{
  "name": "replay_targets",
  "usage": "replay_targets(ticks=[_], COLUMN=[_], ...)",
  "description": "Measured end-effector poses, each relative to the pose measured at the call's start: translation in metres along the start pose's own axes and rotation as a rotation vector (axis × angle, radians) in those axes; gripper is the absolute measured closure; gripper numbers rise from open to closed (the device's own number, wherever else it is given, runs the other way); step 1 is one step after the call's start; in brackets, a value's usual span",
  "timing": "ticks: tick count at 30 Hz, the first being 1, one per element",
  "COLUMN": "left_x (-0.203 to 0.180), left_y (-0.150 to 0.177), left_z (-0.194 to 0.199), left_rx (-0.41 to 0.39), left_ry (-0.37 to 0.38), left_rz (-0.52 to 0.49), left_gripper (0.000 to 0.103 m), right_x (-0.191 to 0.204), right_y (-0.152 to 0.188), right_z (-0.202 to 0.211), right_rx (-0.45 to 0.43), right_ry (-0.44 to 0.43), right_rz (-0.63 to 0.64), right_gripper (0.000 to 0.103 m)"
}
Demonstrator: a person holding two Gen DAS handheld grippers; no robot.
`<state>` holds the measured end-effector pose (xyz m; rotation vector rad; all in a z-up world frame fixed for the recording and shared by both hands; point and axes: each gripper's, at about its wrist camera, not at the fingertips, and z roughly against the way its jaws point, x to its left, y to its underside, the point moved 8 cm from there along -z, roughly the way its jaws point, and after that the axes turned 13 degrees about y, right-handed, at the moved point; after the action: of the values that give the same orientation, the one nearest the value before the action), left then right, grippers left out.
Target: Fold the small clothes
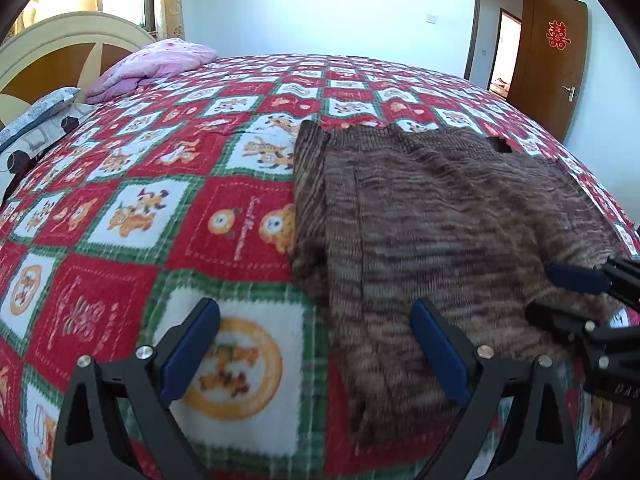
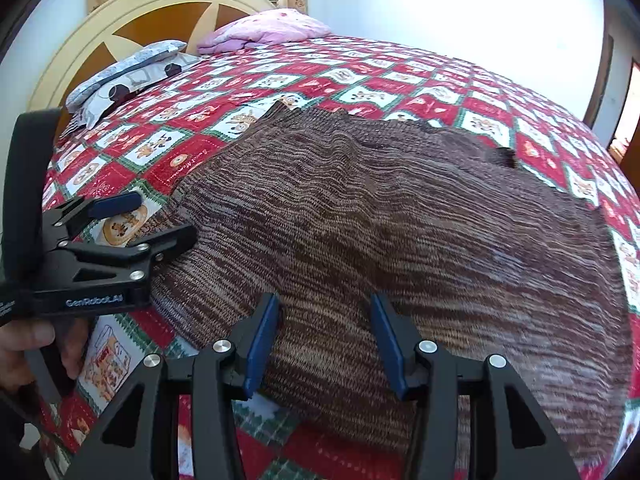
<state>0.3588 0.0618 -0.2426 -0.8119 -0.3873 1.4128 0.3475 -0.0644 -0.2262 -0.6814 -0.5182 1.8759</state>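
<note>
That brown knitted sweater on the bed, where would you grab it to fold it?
Probably the near hem of the brown knitted sweater, coming from the bed's near side: it lies flat, and that edge sits just below the open right tool.

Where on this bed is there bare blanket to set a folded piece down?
Free: the checked blanket between the brown knit garment and the pillows, and the strip beyond the garment toward the wall. Crowded: the near edge, where the left gripper and right gripper hover.

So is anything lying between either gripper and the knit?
Nothing visible. The brown knit lies bare on the blanket; the right gripper is open just over its near part, the left gripper open at its left edge.
</note>
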Motion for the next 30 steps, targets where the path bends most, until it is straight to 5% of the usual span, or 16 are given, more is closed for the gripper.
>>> replay_targets(ticks=[11,21,30], left_x=[0.004,0.039,0.04], left_y=[0.008,-0.012,-0.053], left_z=[0.017,0.031,-0.005], left_rx=[-0.006,-0.051,-0.062], left_ry=[0.031,0.087,0.254], left_rz=[-0.021,0.058,0.167], left_gripper=[0.004,0.004,0.008], right_x=[0.004,0.06,0.109], right_y=[0.013,0.013,0.0], right_z=[0.017,0.046,0.022], right_rx=[-0.07,-0.207,-0.251], right_ry=[0.032,0.04,0.108], right_rz=[0.037,0.256,0.358], right_gripper=[0.054,0.054,0.054])
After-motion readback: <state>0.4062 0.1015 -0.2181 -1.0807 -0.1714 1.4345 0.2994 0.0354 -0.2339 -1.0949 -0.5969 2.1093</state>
